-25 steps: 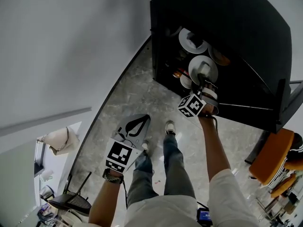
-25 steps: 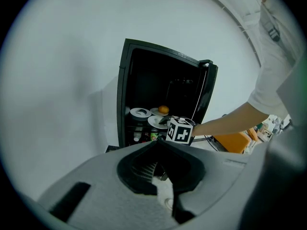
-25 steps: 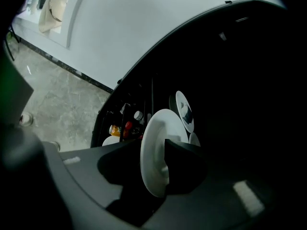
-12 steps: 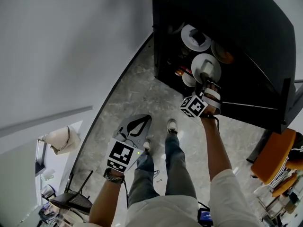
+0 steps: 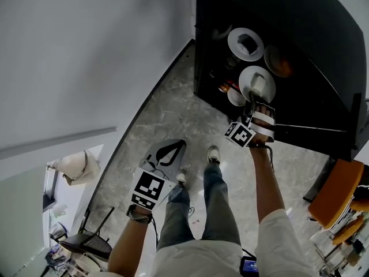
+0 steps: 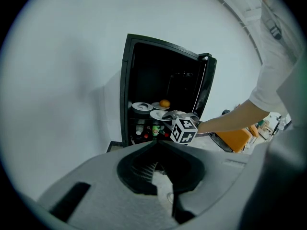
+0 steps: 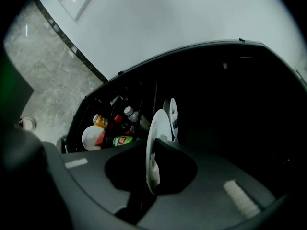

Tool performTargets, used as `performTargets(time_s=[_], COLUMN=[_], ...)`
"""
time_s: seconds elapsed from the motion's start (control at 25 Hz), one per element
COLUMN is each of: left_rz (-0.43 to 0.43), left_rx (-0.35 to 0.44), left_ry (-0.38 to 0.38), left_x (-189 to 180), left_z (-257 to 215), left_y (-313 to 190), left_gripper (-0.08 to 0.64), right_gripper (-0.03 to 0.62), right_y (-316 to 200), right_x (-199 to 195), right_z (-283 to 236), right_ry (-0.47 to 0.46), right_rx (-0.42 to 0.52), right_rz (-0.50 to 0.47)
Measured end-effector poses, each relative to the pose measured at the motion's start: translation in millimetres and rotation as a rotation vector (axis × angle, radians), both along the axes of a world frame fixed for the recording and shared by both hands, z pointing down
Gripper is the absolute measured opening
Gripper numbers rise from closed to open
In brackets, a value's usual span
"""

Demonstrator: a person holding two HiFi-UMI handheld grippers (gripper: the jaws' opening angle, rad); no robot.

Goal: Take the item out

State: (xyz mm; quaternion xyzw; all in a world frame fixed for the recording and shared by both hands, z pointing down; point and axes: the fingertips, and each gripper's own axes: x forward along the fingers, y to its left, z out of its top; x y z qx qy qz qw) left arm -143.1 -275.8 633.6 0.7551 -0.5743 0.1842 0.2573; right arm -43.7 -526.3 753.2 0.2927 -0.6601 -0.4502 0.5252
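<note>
Cabinet (image 5: 300, 51): blk outside, dark inside. Plate (image 7: 152, 143): wht. 2nd plate (image 5: 245, 43): wht w/ dark patch in the middle. Fruit (image 6: 164, 103): orange. Can (image 7: 123, 140): green w/ red-wht label. Other can (image 7: 100, 120): orange-yellow. Floor (image 5: 173, 108): grey, marbled, dark strip along the wall. Wall (image 5: 86, 51): pale grey-wht. Left gripper (image 6: 156, 143): grey body; its cube (image 5: 151, 189) blk-wht square markers. Chair (image 5: 337, 189): orange. Jeans (image 5: 184, 212): blue-grey. Shirt (image 5: 196, 258): wht.
</note>
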Motion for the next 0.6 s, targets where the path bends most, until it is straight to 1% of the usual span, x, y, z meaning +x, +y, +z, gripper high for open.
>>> performTargets(time_s=[0.16, 0.36, 0.6], left_rz=[0.000, 0.024, 0.015], left_rx=[0.031, 0.072, 0.132], left_ry=[-0.021, -0.051, -0.066], left_x=[-0.9, 4.3, 0.3], left_z=[1.2, 7.3, 6.8], left_y=[0.6, 2.3, 1.5], left_gripper=[0.005, 0.005, 0.005], right_gripper=[0.026, 0.028, 0.031], right_y=[-0.4, 4.2, 17.3], right_x=[-0.3, -2.1, -4.0], right_z=[-7.0, -9.8, -15.2], right_ry=[-0.025, -0.036, -0.054], right_rx=[0.066, 0.102, 0.125], right_rz=[-0.015, -0.042, -0.055])
